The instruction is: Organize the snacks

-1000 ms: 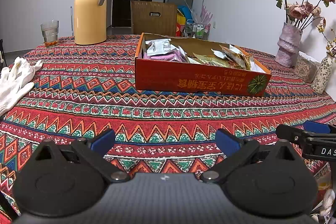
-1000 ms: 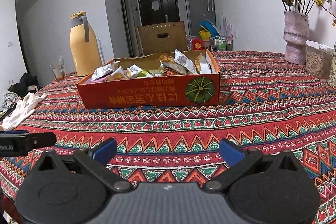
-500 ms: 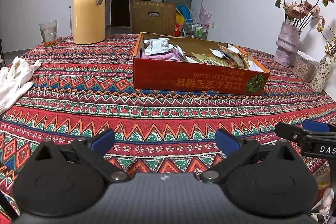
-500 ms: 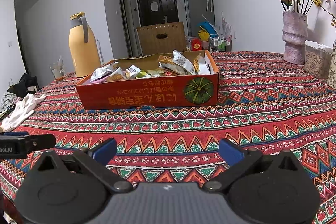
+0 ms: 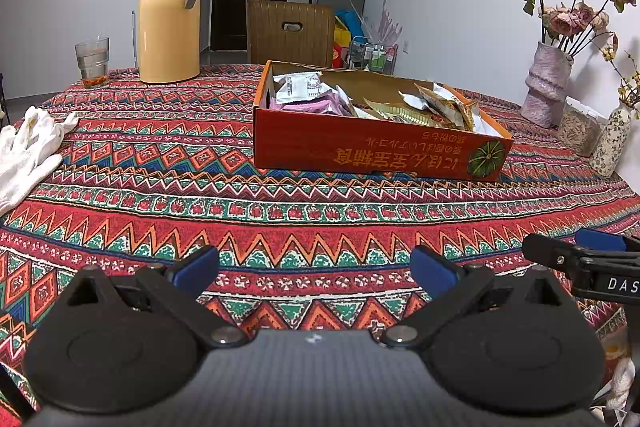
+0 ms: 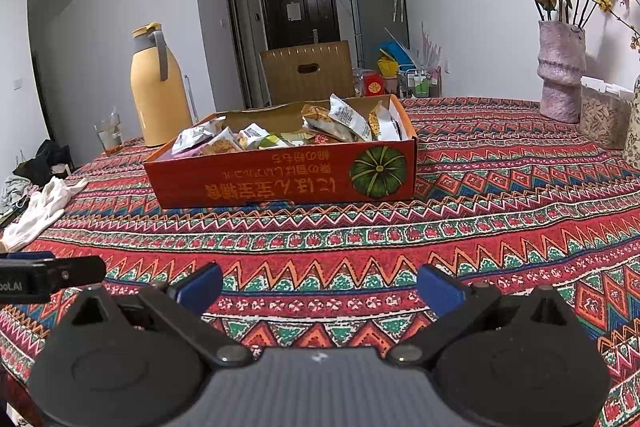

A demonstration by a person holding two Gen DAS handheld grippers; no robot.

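Your left gripper (image 5: 314, 273) hovers near the table's front edge, fingers spread wide, nothing held; your right gripper (image 6: 320, 283) beside it is equally wide and empty. The snack packets (image 6: 336, 119) sit heaped in the orange box (image 6: 280, 179) mid-table. They look light, crinkly and slippery, so pinch a sealed edge, gently.

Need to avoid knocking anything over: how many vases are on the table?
2. A tall pink vase holding roses stands at the far right by the wall; a small floral vase stands nearer, at the right edge. Others may sit outside the frame.
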